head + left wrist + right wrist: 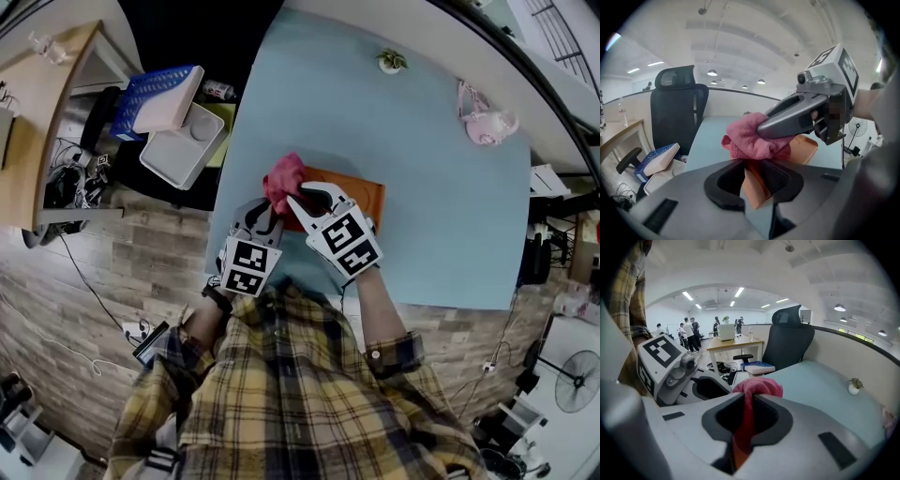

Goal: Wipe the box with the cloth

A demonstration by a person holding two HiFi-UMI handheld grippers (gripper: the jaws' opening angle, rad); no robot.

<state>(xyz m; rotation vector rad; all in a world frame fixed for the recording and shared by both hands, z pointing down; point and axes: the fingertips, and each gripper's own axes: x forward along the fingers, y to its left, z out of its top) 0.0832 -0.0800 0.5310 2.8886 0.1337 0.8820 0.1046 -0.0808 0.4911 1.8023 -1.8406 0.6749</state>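
An orange box (364,195) lies on the light blue table (450,216) just ahead of me. My left gripper (265,216) is shut on the box's near left edge; in the left gripper view the orange edge (756,183) sits between the jaws. My right gripper (306,200) is shut on a pink cloth (283,178), which is bunched over the box's left end. In the right gripper view the cloth (757,386) hangs down between the jaws. In the left gripper view the cloth (749,138) rests on the box under the right gripper (761,129).
A small potted plant (392,62) and a pink object (485,123) stand at the table's far side. Left of the table are a blue basket (150,94), white bins (183,145) and a black office chair (677,112). A wooden desk (733,344) stands further off.
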